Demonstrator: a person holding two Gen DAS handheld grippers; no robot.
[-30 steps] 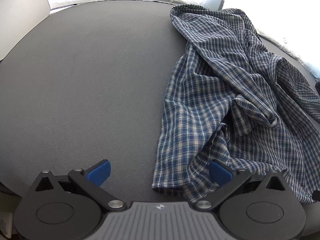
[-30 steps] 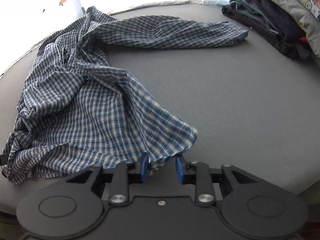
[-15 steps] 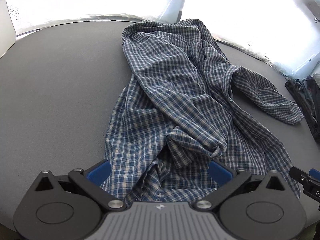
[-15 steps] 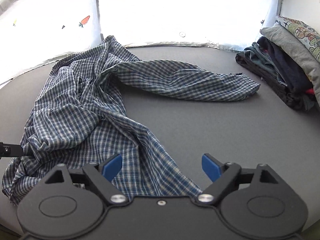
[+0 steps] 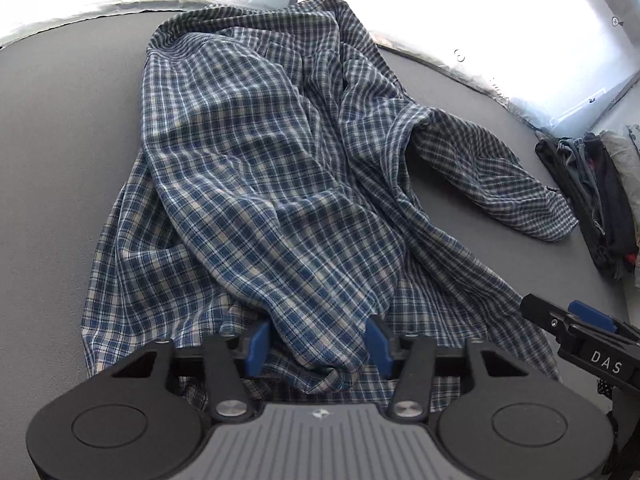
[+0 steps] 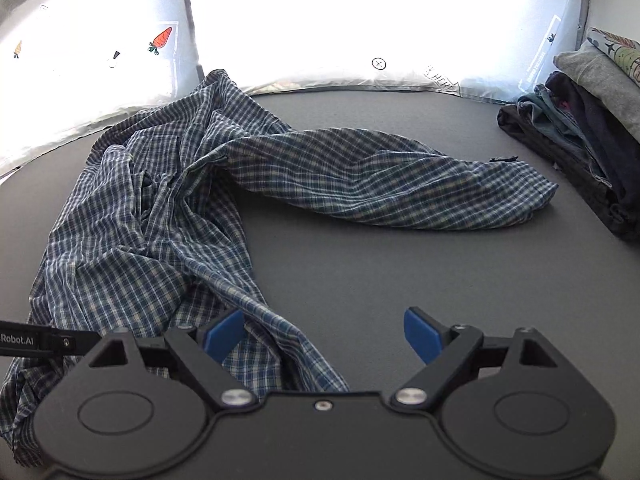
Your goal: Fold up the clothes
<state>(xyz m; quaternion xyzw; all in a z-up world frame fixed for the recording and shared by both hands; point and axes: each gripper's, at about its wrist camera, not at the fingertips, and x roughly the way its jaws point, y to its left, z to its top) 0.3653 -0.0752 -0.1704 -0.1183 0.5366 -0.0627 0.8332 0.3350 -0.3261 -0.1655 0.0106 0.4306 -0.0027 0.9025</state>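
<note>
Grasping stage, no fold made yet. Shirt (image 5: pixel 260 184) crumpled on table (image 6: pixel 380 280), one sleeve flung right. Left gripper (image 5: pixel 316 344) pinched on a near-hem ridge; right gripper (image 6: pixel 324 334) spread wide, empty, over the hem's edge. Next, probably: close right on hem, then spread flat.

Strong daylight floods in from the far side through a white backdrop (image 6: pixel 360 12), which is blown out to plain white glare in both views. The grey table (image 6: pixel 400 272) is evenly lit, with soft shadows under the folds of the plaid shirt (image 5: pixel 260 184). Both pictures are sharp, with no motion blur. The fisheye lens bends the table's far edge into a curve, and the top corners fall to black.
</note>
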